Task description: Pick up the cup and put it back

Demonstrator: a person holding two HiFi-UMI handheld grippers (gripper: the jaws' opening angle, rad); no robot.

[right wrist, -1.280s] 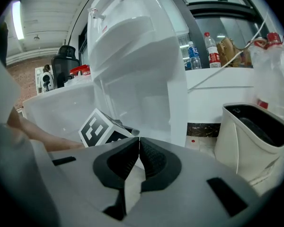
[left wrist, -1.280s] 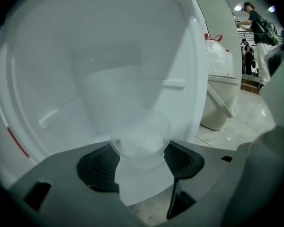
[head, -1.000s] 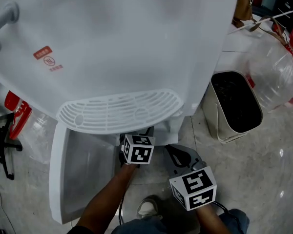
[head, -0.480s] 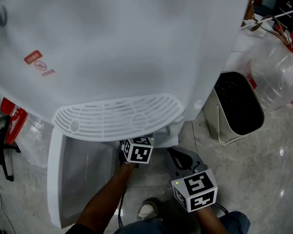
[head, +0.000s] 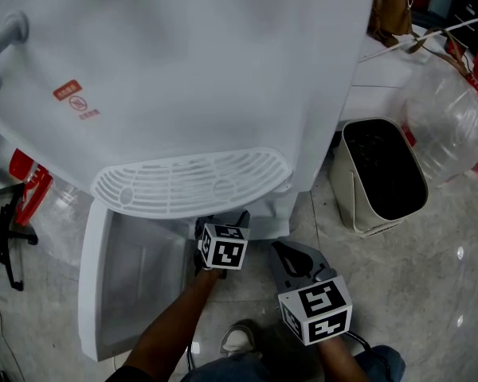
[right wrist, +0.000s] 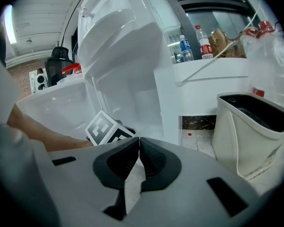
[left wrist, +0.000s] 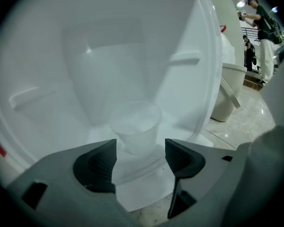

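Left gripper (left wrist: 140, 154): fingers wide apart, holding nothing. Clear cup (left wrist: 135, 126) stands upright in the dispenser compartment (left wrist: 52, 65), just beyond the gap and in line with it. Advise a straight advance and a gentle close; the thin wall probably crushes. Right gripper (right wrist: 138, 151): fingers together, empty.

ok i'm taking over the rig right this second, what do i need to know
Left gripper: jaws open, nothing gripped, pointed into the water dispenser's lower compartment, whose door is open.
Right gripper: jaws shut, empty, outside the dispenser.
Cup: clear plastic, upright on the compartment floor, just ahead of the left jaws and lined up with the gap between them.
Done: the approach only; the cup is not yet gripped.
Left: close on the cup, lift it out, then put it back.
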